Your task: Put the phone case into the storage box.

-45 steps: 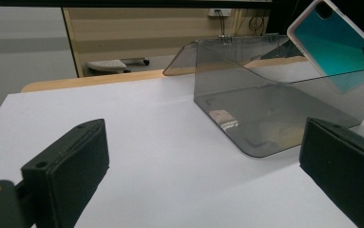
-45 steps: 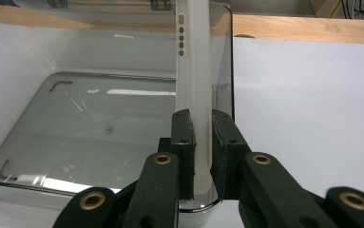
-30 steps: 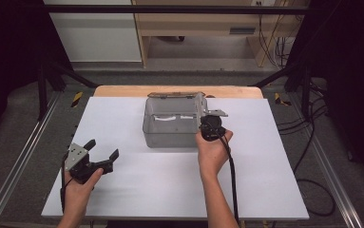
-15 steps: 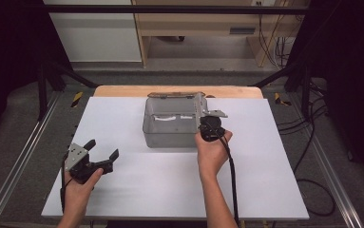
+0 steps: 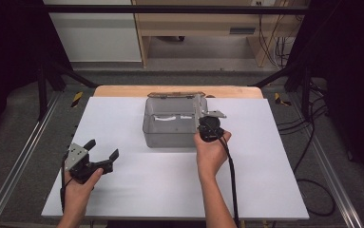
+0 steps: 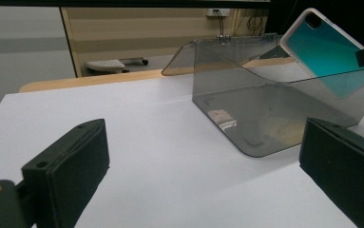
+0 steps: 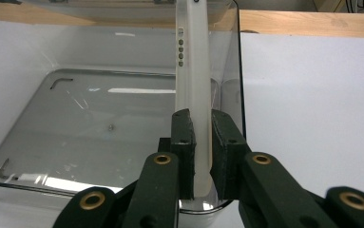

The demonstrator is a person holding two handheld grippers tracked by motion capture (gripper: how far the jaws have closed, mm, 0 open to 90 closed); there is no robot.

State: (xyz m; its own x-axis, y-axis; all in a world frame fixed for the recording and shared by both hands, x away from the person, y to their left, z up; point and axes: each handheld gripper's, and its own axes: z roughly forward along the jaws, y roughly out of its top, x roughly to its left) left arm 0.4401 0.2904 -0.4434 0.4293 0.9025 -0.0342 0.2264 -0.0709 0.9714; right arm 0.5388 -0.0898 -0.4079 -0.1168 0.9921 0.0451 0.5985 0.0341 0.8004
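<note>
A smoky see-through box (image 5: 170, 128) stands on the white table top, its lid (image 5: 175, 94) folded open at the back. My right gripper (image 5: 202, 116) is at the box's right wall, shut on a white-rimmed phone case (image 7: 194, 71) with a teal back (image 6: 324, 45). The case stands edge-on and tilted over the box's right side, its lower part seen through the tinted wall. The box floor (image 7: 99, 123) is bare. My left gripper (image 5: 102, 148) hovers near the table's front left, open with nothing between its jaws, and faces the box (image 6: 246, 109).
The white sheet (image 5: 170, 180) covers the table, with a wooden edge (image 5: 122, 91) at the back. Metal rails (image 5: 23, 156) run along the left side, and cables (image 5: 312, 142) lie on the floor to the right.
</note>
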